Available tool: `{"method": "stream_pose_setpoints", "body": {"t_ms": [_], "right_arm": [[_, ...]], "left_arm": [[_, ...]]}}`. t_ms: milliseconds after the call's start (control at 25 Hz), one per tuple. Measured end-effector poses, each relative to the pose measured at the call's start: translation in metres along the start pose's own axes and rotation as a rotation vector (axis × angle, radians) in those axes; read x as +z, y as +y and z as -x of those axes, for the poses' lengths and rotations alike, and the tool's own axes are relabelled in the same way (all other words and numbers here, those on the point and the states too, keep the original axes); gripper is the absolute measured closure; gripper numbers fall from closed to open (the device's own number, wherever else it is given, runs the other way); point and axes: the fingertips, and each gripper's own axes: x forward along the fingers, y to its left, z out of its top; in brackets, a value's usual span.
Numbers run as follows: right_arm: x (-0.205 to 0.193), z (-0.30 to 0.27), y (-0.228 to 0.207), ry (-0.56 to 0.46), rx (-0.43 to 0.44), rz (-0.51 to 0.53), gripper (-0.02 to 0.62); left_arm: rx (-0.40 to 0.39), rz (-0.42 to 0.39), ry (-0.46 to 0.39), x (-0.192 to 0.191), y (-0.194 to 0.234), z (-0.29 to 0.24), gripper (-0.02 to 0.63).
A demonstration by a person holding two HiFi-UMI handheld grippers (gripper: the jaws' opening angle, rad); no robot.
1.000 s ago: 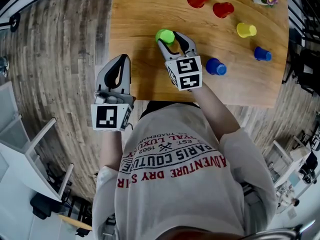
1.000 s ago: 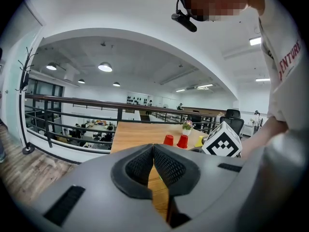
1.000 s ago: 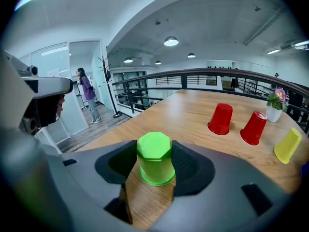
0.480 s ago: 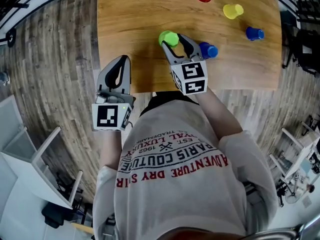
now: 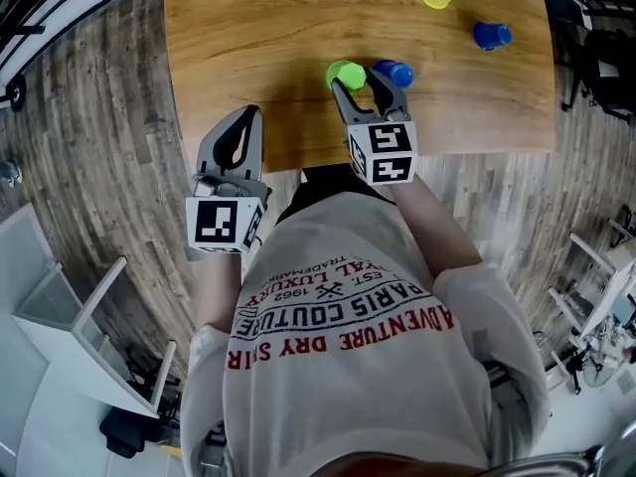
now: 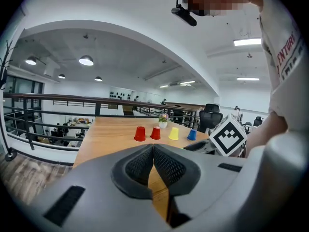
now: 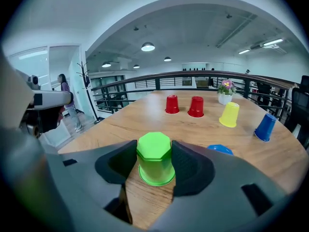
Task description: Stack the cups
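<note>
The right tool is clamping the inverted green cup between part-spread jaws near the bench's front edge. The nearest blue cup is standing just beside it, off the right jaw. The left tool, closed and empty, is hanging well apart.

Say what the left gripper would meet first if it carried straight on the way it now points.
Probably the bare tabletop: the left gripper, jaws shut, tilts slightly down over it. The red cups stand farther along that line, though depth is hard to judge.
</note>
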Motion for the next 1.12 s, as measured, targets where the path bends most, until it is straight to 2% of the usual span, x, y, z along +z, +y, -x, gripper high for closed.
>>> {"method": "stream_pose_setpoints", "body": {"t_ms": [160, 600, 680, 920, 1120], "right_arm": [[-0.005, 0.002, -0.008, -0.003, -0.012, -0.024, 0.356], [-0.012, 0.0, -0.012, -0.022, -0.062, -0.021, 0.354], [-0.011, 0.002, -0.01, -0.03, -0.049, -0.036, 0.331], [0.018, 0.035, -0.002, -0.131, -0.02, -0.034, 0.31], [0.042, 0.071, -0.018, -0.192, -0.036, 0.001, 0.31]], "left_arm": [[-0.025, -0.023, 0.016, -0.003, -0.011, -0.007, 0.589], [-0.027, -0.02, 0.051, -0.017, -0.021, -0.005, 0.589], [-0.024, -0.028, 0.049, -0.016, -0.02, -0.005, 0.589], [-0.019, -0.037, 0.01, -0.004, -0.028, 0.006, 0.589], [-0.054, -0.024, -0.02, 0.001, -0.05, 0.007, 0.589]]}}
